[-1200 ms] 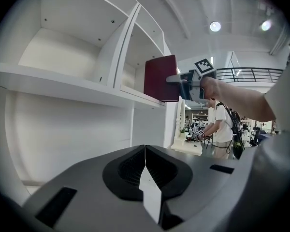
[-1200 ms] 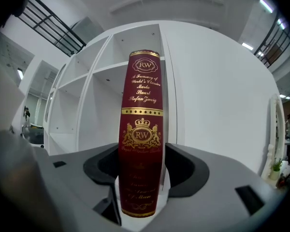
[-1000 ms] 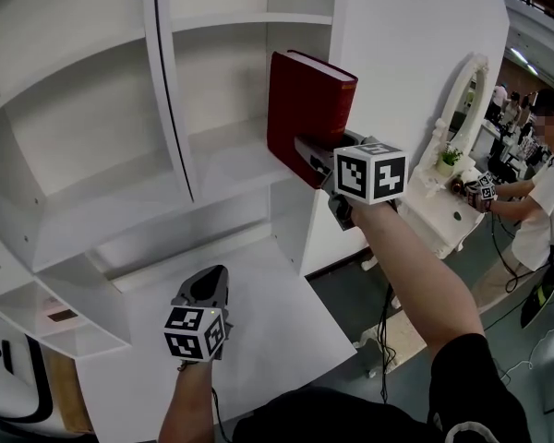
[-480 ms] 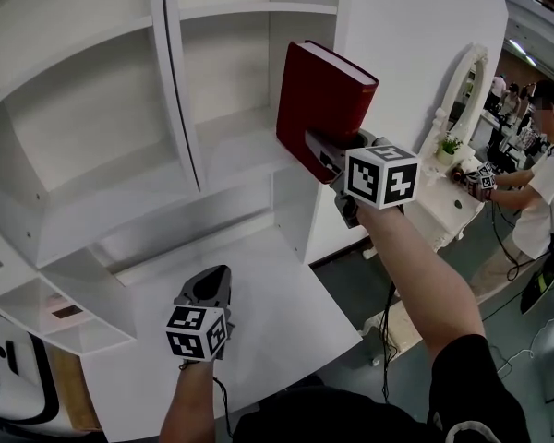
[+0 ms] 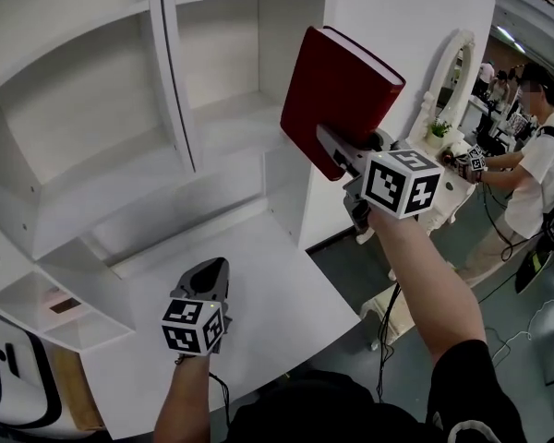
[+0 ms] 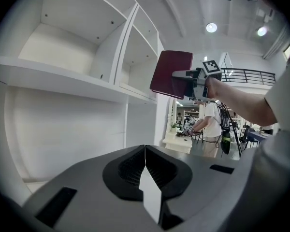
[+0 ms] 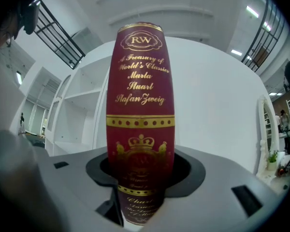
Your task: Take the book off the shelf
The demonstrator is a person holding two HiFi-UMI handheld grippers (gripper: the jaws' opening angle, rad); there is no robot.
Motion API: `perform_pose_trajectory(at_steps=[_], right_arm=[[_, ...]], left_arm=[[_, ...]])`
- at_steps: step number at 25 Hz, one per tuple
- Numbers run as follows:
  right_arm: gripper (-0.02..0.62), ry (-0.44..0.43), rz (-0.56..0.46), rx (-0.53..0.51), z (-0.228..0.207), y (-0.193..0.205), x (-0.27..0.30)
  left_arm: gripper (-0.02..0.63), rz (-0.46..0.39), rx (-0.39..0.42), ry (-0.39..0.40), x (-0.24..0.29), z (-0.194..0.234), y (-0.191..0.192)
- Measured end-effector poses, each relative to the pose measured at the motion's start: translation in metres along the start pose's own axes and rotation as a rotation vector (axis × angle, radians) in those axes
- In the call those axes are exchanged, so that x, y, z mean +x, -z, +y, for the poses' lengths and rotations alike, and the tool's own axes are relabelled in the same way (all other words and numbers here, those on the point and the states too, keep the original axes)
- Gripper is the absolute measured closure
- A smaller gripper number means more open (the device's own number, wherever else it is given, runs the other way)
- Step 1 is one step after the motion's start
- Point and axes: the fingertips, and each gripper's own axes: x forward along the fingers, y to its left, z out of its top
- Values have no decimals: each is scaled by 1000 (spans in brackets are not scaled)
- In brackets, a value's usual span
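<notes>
1. Two grippers are in play. The left gripper [image 5: 210, 280] hangs low over the white desk top [image 5: 277, 321]. Its jaws are pressed together with nothing between them. My guess is that it is parked there to leave the book's path free. Its forearm comes up from the bottom edge, and the gripper points toward the shelf unit.
2. The shelf unit [image 5: 102, 169] is white, and the compartments in view are bare.
3. The book [image 5: 346, 95] is a dark red hardback. It is in the air, off the shelf board, in front of the unit's right side panel. It is tilted, with its top leaning right.
4. The right gripper [image 5: 337, 150] has just been closing its jaws. They are clamped on the lower end of the book, one on each cover. The gilt spine faces the gripper's camera. The spine was likely the only face on offer while the book stood shelved. The arm is stretched out and the forearm rises from the lower right. The gripper is roughly level.
5. At far right, another person [image 5: 535, 164] stands by a white dressing table [image 5: 443, 197], well apart and not involved.
</notes>
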Motion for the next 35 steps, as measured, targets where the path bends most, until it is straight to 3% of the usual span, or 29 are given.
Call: perform_pose_trajectory(at_steps=[13,27,35], right_arm=[[364,-116,-9,66,7,34,-84],[364,-181,68,157,17,110,-158],[364,-207,112,186,44,148,-180]], left_arm=[[595,0,-3,-54,-2,-46,-2],[595,10,-21,-138,-35,-108,20],[595,-3,-61,-170,-52,-114,39]])
